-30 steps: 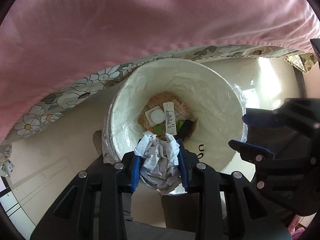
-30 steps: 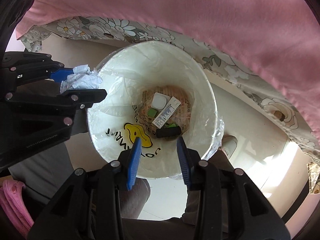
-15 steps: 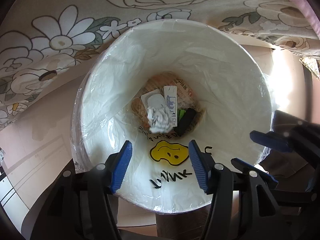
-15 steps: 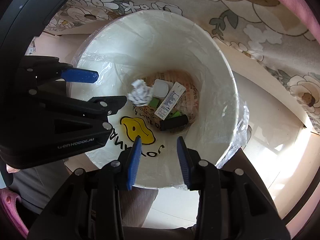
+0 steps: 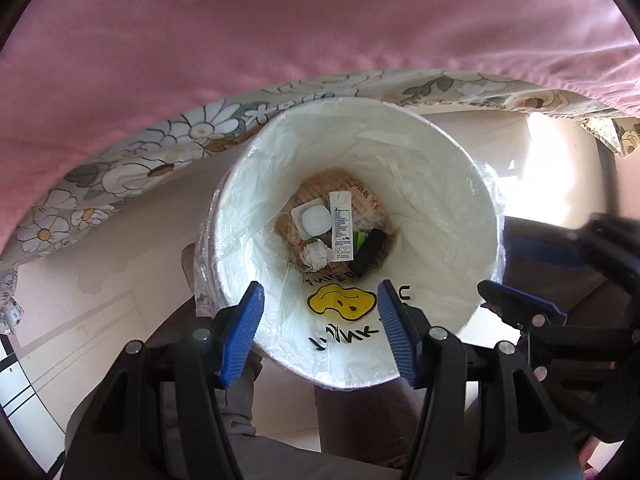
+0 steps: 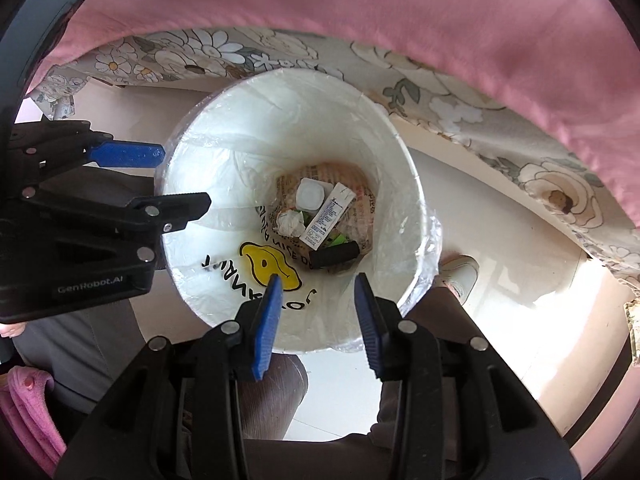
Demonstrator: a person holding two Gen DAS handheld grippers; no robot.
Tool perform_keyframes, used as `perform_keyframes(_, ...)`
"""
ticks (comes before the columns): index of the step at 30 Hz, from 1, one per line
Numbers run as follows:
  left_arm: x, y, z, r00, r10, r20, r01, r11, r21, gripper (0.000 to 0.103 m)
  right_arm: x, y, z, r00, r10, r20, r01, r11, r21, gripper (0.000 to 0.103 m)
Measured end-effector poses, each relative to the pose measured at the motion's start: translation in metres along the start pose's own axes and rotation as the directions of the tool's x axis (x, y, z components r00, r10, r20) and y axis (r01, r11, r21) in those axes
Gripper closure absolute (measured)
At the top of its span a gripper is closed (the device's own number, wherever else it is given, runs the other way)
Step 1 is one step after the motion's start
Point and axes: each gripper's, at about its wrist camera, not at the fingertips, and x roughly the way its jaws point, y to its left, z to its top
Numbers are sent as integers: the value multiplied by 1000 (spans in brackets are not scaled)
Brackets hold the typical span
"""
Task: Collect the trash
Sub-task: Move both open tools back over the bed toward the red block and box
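Note:
A white trash bin (image 5: 448, 184) with a clear liner and a yellow smiley print stands on the floor; it also shows in the right wrist view (image 6: 224, 128). A crumpled white tissue (image 5: 316, 255) lies at its bottom (image 6: 289, 222) among a white sachet (image 5: 341, 226), a white lid (image 5: 313, 219) and a black piece (image 5: 366, 252). My left gripper (image 5: 320, 334) is open and empty above the bin's near rim. My right gripper (image 6: 318, 316) is open and empty above the near rim too. It shows at the right of the left wrist view (image 5: 532, 280).
A pink blanket (image 5: 280, 32) over a floral sheet (image 5: 132, 164) hangs just behind the bin. The pale floor (image 5: 96, 288) lies to the left. The person's legs (image 6: 272, 396) and a shoe (image 6: 462, 276) are beside the bin.
My left gripper opened and let go of the crumpled tissue, which dropped to the bin's bottom. Both grippers moved in close over the bin, then back away from it.

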Motion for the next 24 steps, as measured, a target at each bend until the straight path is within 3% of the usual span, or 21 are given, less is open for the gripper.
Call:
perform_keyframes(2,-20,-4,-4,999,15,39,-16,1000,21,41,-19,0,-3,999,-13,36,13,1000,-2,52)
perform_keyframes(11,-125,-23,-19,969,46,243,-64,996,68,28,-116,3,-22,973,-105,204,115,993,-34,45)
perform_keyframes(19,-222,-34,-24,920,44,389,-82,993,80,24,-211,18,-35,915,-176,363,216,974,-72,37)
perform_keyframes(24,-277,-39,-23,869,75,488,-121,991,62,19,-267,24,-39,862,-219,456,283,956,-76,33)
